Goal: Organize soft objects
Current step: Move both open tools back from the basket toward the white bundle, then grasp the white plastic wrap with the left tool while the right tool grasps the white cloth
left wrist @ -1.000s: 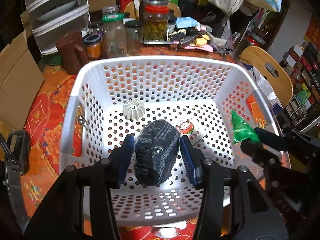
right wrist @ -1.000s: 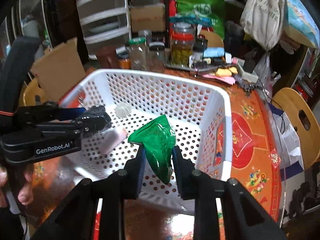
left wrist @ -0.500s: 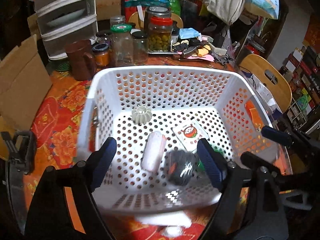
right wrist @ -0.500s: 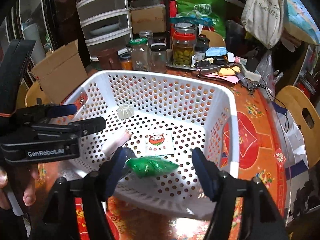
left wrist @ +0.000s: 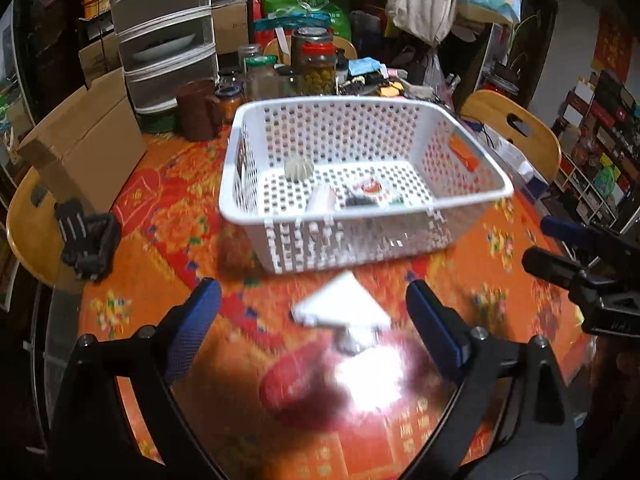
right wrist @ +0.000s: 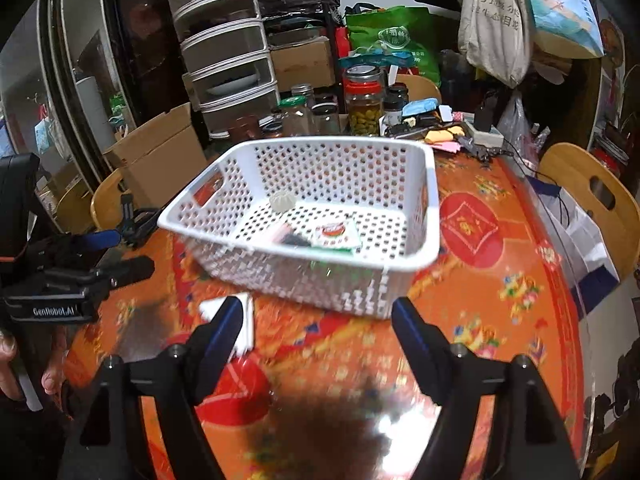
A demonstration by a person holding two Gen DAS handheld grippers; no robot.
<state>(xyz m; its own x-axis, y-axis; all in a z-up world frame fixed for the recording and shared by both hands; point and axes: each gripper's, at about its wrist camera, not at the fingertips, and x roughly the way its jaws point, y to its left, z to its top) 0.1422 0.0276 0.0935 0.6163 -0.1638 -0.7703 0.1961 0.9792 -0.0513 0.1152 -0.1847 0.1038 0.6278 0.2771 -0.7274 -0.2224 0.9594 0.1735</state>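
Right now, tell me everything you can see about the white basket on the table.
The white basket is a rectangular plastic bin with round holes through its walls and floor and a smooth rolled rim. It sits upright on the orange patterned tablecloth, open at the top. Inside lie a small ribbed white ornament, a pale roll, a dark bundle and a flat printed packet. Neither gripper touches it.

Basket (left wrist: 360, 236): white, perforated with a regular grid of holes. Surface (left wrist: 168, 240): orange-red cloth with multicoloured floral motifs — a red medallion (right wrist: 472, 232) bears gold characters. Basket contents: pale ribbed round item (left wrist: 299, 167); white packet with a red-and-green print (right wrist: 335, 235); dark sock roll (left wrist: 359, 201). Left claw (left wrist: 314, 316) and right claw (right wrist: 318, 332): black frames, blue pads.
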